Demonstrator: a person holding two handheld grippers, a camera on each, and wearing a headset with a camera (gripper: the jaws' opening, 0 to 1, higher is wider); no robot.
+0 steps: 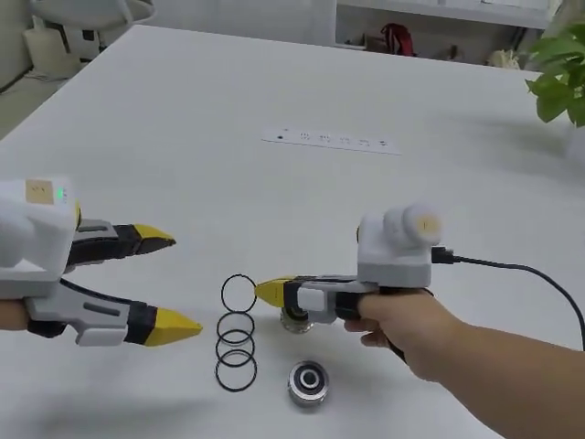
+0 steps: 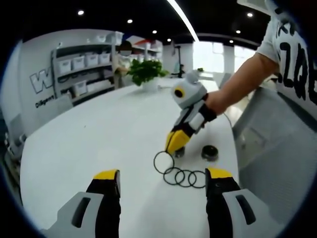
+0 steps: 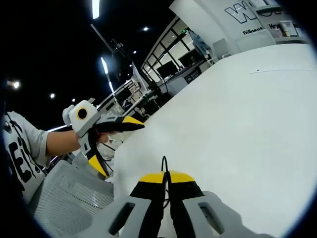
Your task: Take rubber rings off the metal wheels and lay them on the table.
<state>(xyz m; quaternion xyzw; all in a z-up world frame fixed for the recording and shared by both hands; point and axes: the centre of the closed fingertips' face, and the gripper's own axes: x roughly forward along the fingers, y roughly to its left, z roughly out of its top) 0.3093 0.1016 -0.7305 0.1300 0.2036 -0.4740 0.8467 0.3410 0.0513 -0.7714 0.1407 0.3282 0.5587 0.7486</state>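
One metal wheel sits half hidden under the right hand-held gripper; plant cropped.

The left gripper and right gripper are painted white and black with yellow tips; a black cable is attached

Broad white table, leafy plant at its far corner, storage shelves, recessed ceiling lights overhead.

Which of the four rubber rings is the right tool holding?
The ring at the row's far end, pinched in the shut right tool; the other three rings lie loose.
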